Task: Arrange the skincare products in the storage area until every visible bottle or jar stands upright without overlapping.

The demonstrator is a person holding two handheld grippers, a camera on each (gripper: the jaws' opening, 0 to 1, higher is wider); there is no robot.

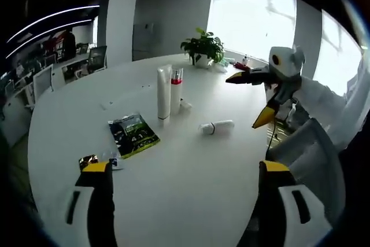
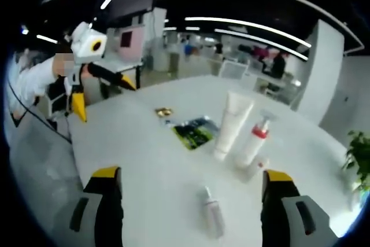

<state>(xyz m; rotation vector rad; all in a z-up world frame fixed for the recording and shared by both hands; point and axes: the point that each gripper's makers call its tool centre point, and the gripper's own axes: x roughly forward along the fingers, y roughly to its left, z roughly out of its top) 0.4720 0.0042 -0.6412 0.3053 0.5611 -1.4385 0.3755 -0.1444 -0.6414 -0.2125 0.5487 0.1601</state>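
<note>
White round tabletop carries a tall white tube and a red-collared pump bottle upright; a small white bottle lies on its side nearby. Both the left gripper and right gripper hover wide open, empty. Next, I judge: grasp and stand the fallen bottle.

Wide bare stretch of white table just ahead of the left gripper, jaws spread, nothing between them. Farther in, a cluster to skirt: tall white tube and pump bottle upright, touching side by side; small bottle lying flat to their right, apart from them; dark sachet flat on the near left. Open lane between sachet and lying bottle. Potted plant at the far edge. Right gripper hanging over the right rim, jaws apart.
</note>
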